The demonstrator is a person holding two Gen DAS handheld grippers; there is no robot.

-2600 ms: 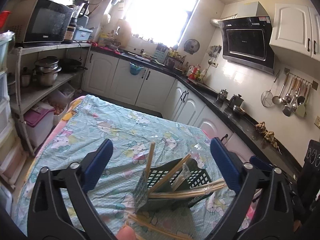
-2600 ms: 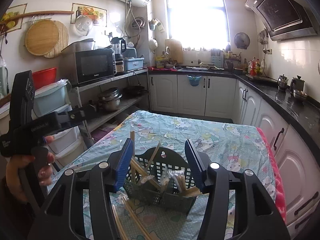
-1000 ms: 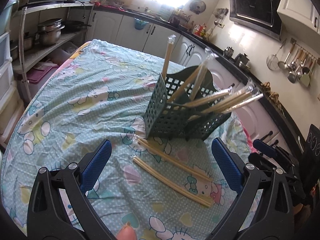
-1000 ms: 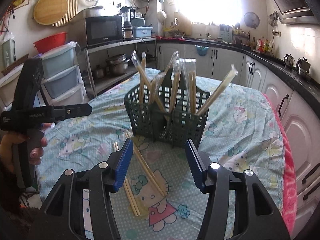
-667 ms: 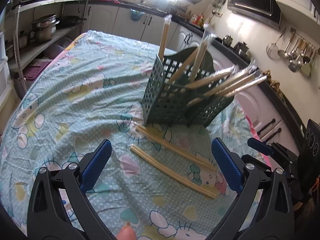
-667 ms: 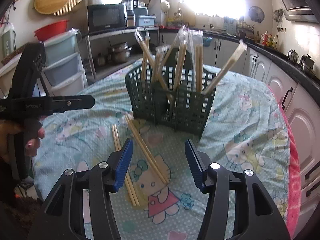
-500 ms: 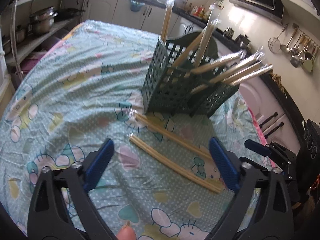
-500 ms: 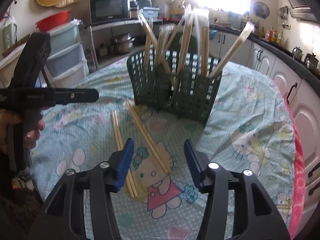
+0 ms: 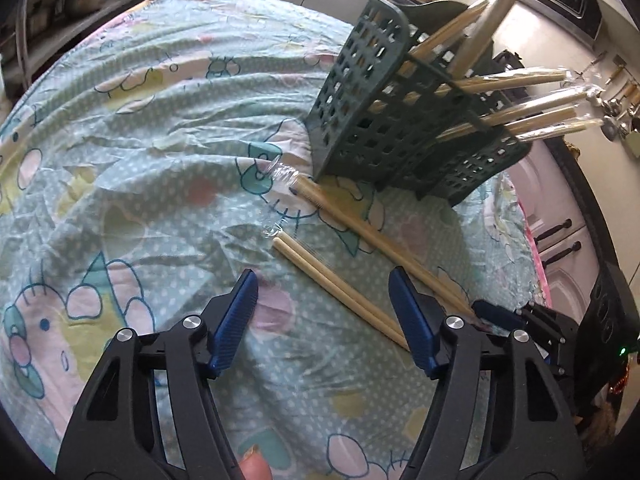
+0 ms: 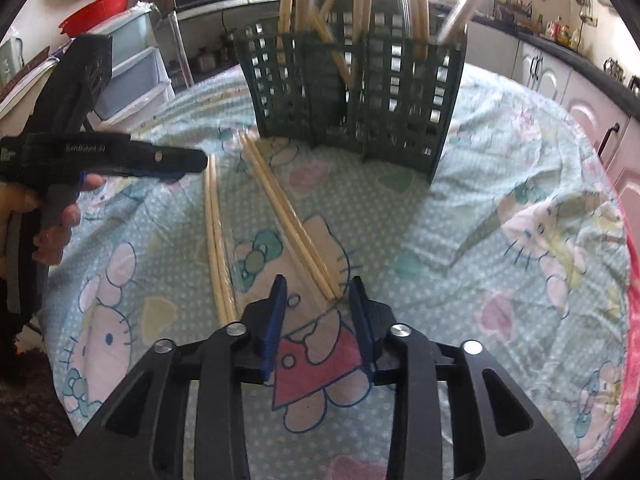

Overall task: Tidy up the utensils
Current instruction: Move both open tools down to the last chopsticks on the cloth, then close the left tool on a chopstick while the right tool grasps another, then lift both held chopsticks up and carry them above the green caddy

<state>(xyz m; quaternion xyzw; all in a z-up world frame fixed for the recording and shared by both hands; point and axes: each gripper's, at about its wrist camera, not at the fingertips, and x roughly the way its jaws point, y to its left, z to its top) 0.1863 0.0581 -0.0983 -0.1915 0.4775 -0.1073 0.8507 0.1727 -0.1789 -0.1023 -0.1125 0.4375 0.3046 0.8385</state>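
Observation:
A dark green slotted basket point(image 9: 400, 120) holds several wrapped chopstick pairs and stands on the cat-print cloth. Two more wrapped pairs lie flat in front of it. In the left wrist view the nearer pair point(image 9: 320, 272) runs between the fingers of my left gripper point(image 9: 322, 280), whose jaws are closing just above the cloth, with the pads clear of it. In the right wrist view the near end of the other pair point(image 10: 296, 232) lies between the fingers of my right gripper point(image 10: 317, 282). Its jaws are closing too, and the pads do not press the pair. The basket point(image 10: 352, 92) stands behind.
The table's pink edge point(image 10: 632, 248) runs along the right. A person's hand point(image 10: 56, 216) holds the left gripper's handle at the left. Shelves with plastic drawers point(image 10: 132, 76) stand left of the table, white cabinets point(image 10: 552, 76) to the right.
Both grippers have come down from above the basket to just over the cloth and tilted downward. Both pairs of jaws have narrowed. The loose chopstick pairs have not moved.

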